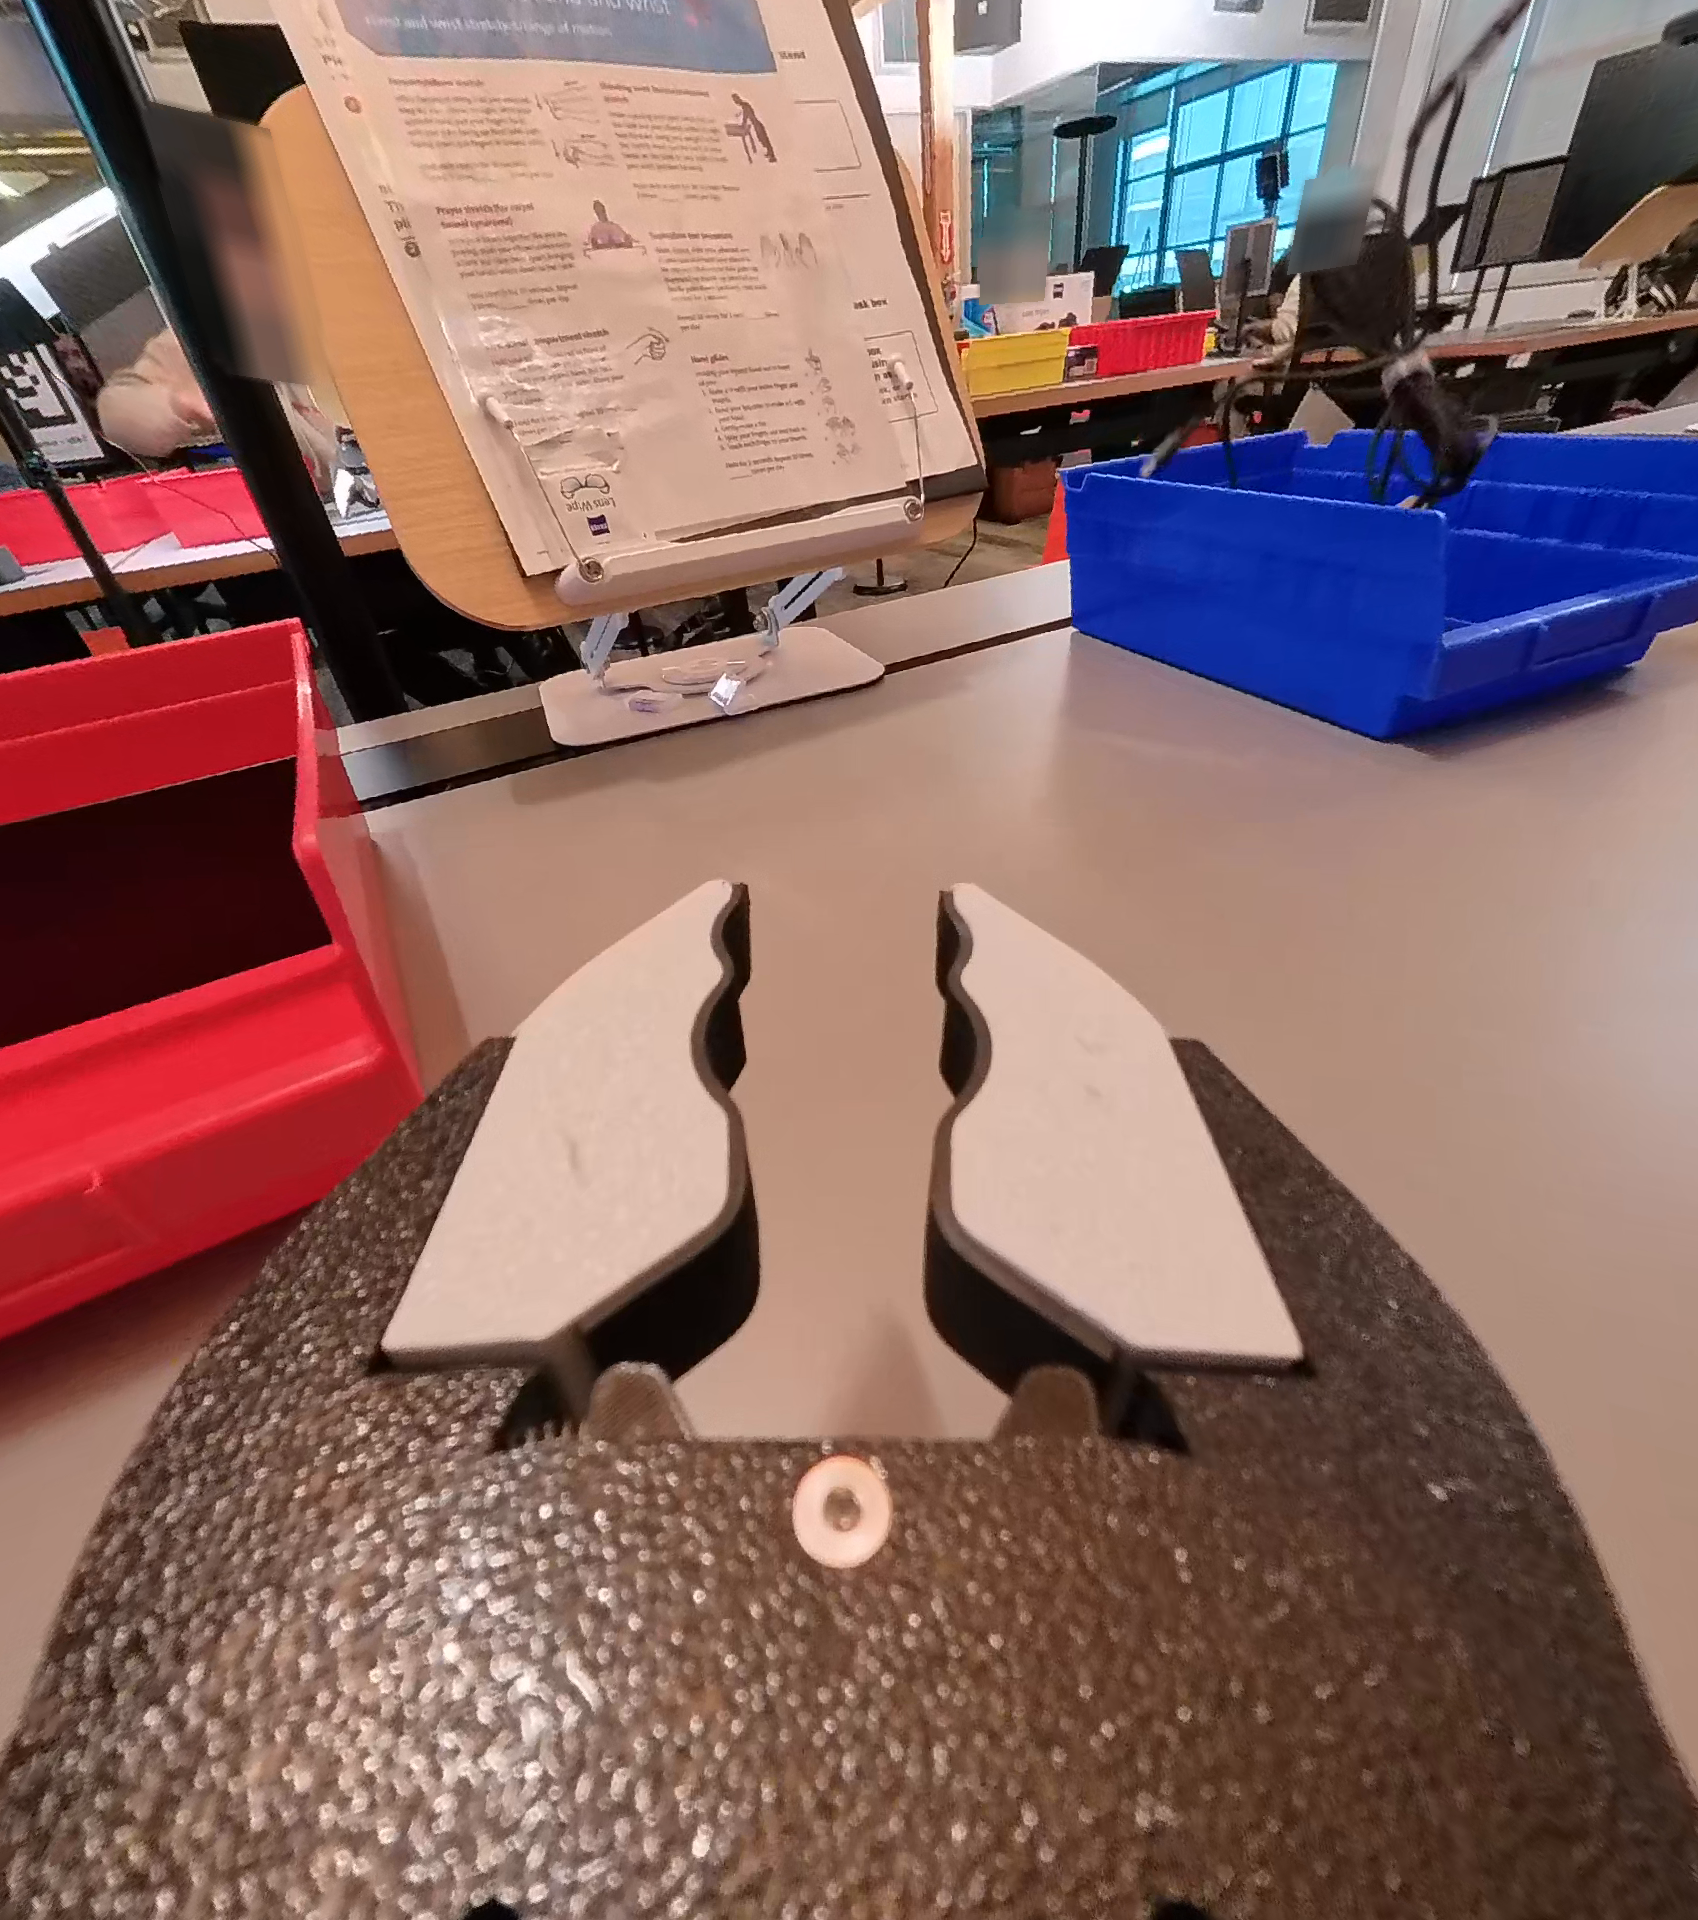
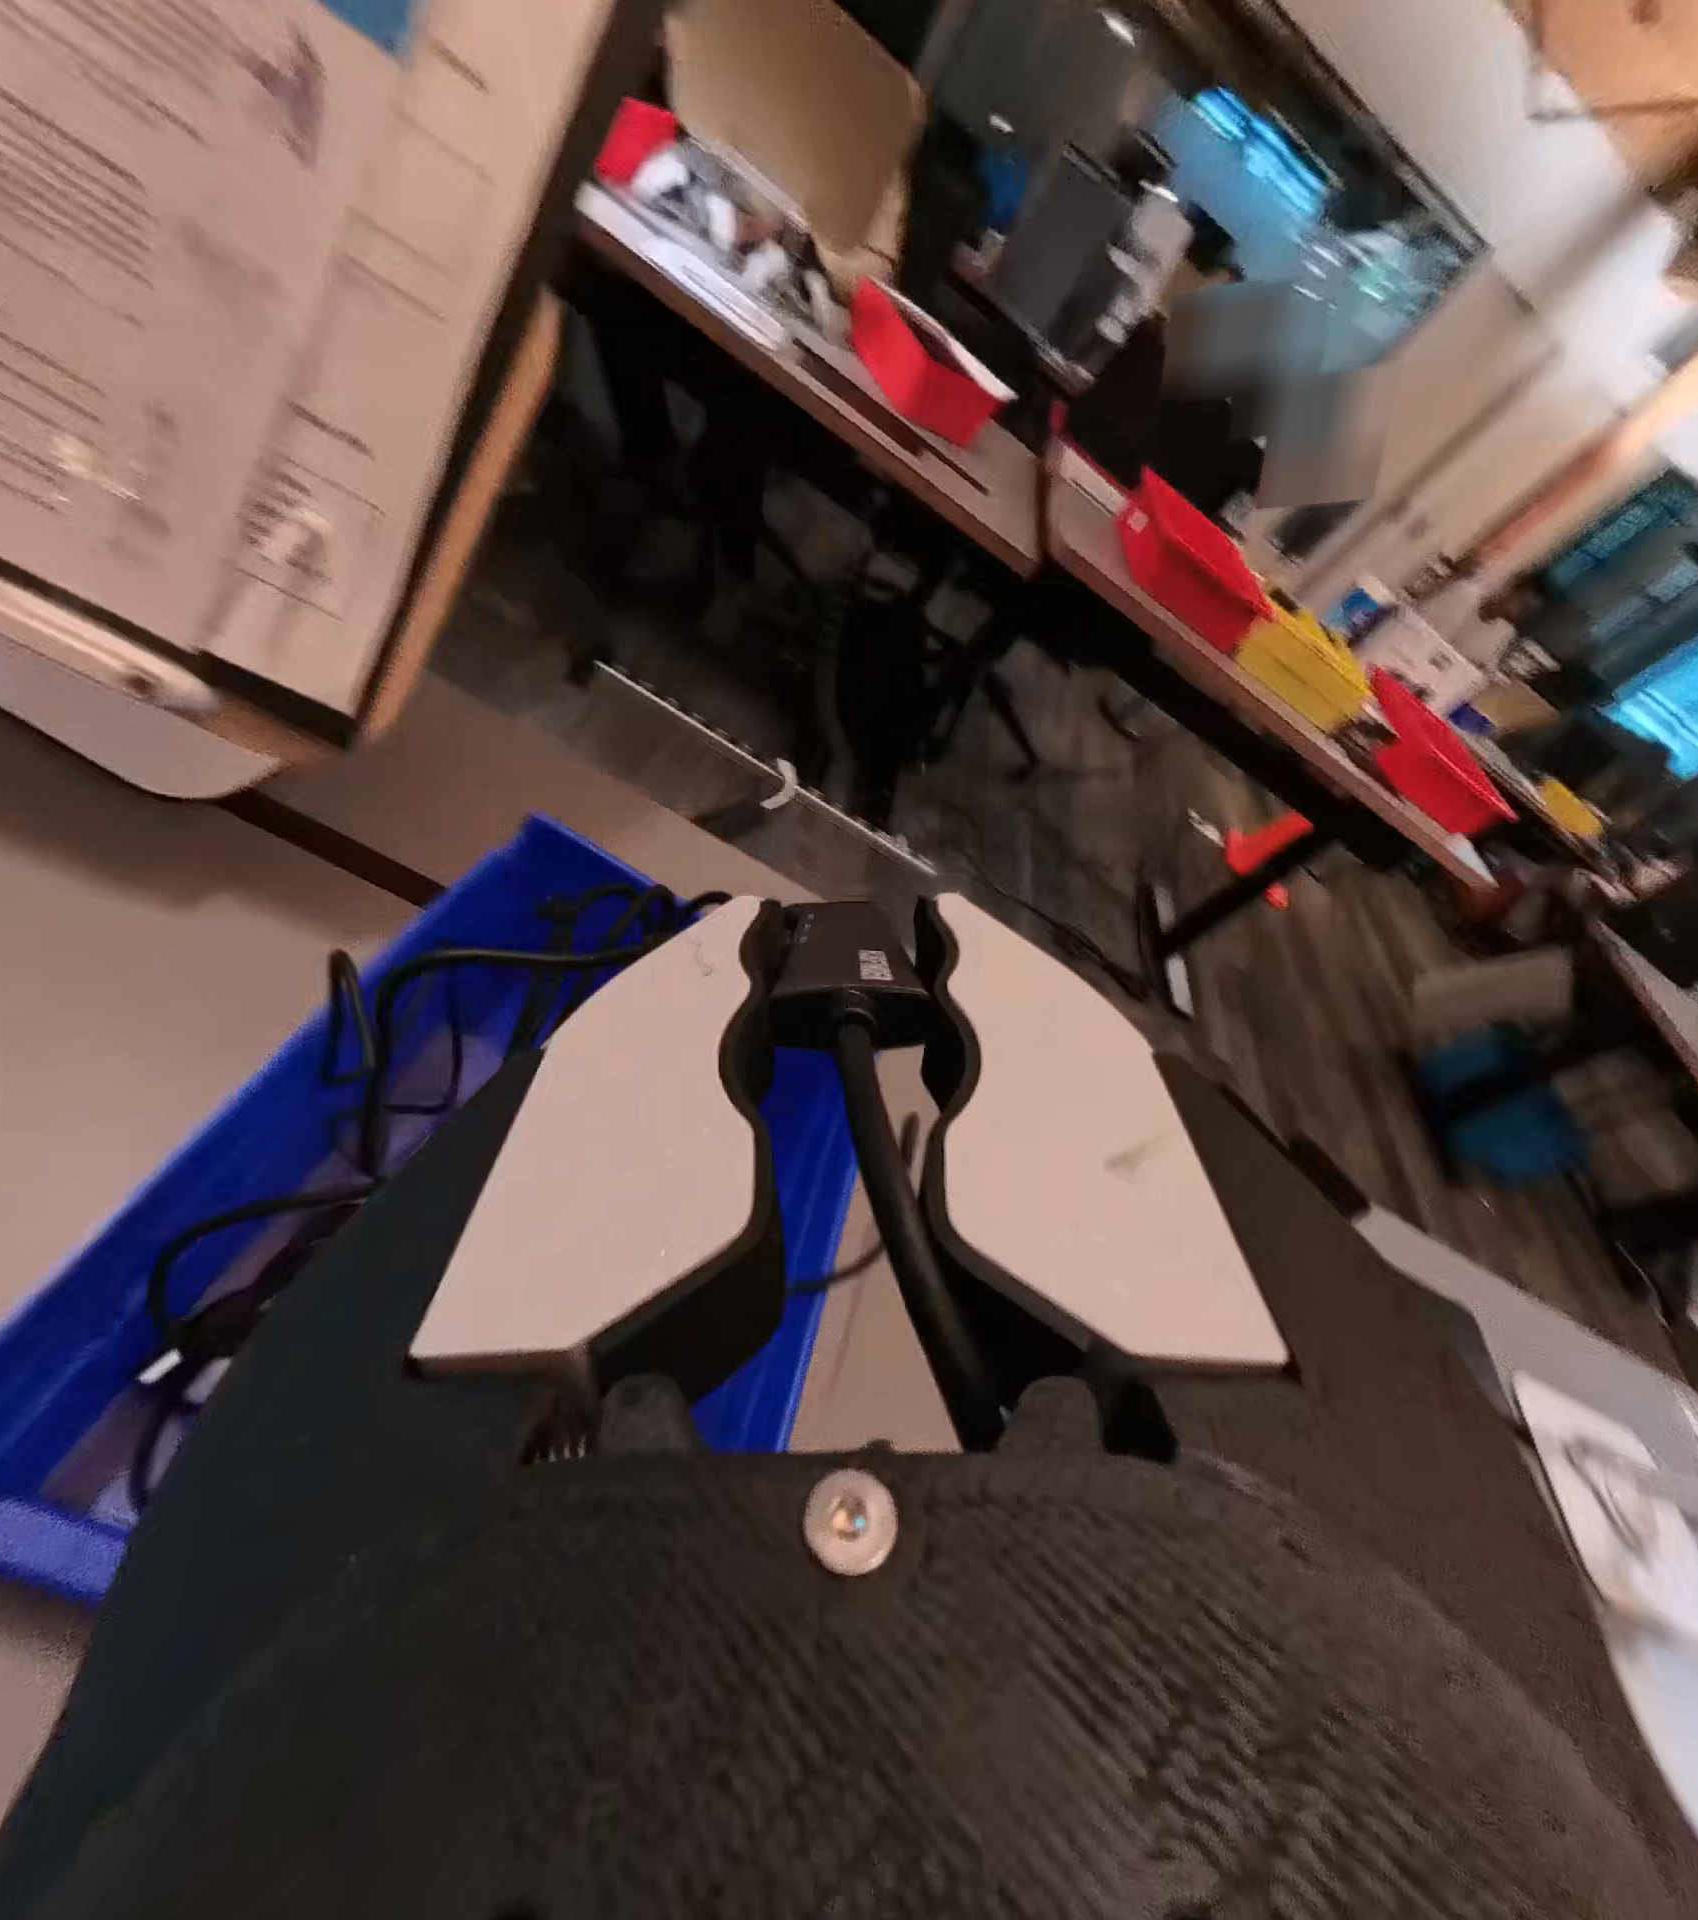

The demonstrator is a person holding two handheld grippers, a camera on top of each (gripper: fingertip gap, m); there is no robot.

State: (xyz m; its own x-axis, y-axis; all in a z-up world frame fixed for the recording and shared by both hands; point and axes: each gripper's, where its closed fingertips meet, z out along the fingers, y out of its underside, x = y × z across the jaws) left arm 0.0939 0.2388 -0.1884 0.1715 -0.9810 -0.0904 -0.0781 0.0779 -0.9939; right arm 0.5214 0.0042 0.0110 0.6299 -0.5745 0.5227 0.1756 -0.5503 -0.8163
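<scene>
My left gripper [image 1: 843, 904] is open and empty, low over the grey table [image 1: 1240, 935], with a red bin [image 1: 128, 1039] close on its left. My right gripper [image 2: 845, 914] is shut on a small black adapter box [image 2: 845, 971] whose thick black cable [image 2: 912, 1216] runs back between the fingers. It is held up above a blue bin [image 2: 45, 1382] that has thin black cables [image 2: 357, 1049] in it. In the left wrist view the blue bin [image 1: 1396, 603] stands at the far right, with a bundle of black cables [image 1: 1416, 405] hanging above it.
A document stand [image 1: 616, 312] with printed sheets stands at the table's far edge, on a white base [image 1: 710, 686]; it shows at upper left in the right wrist view [image 2: 149, 364]. A black pole [image 1: 201, 364] rises behind the red bin. Other tables with red and yellow bins [image 2: 1188, 561] lie beyond. The gap from one gripper's tips to the other's is roughly 55 centimeters.
</scene>
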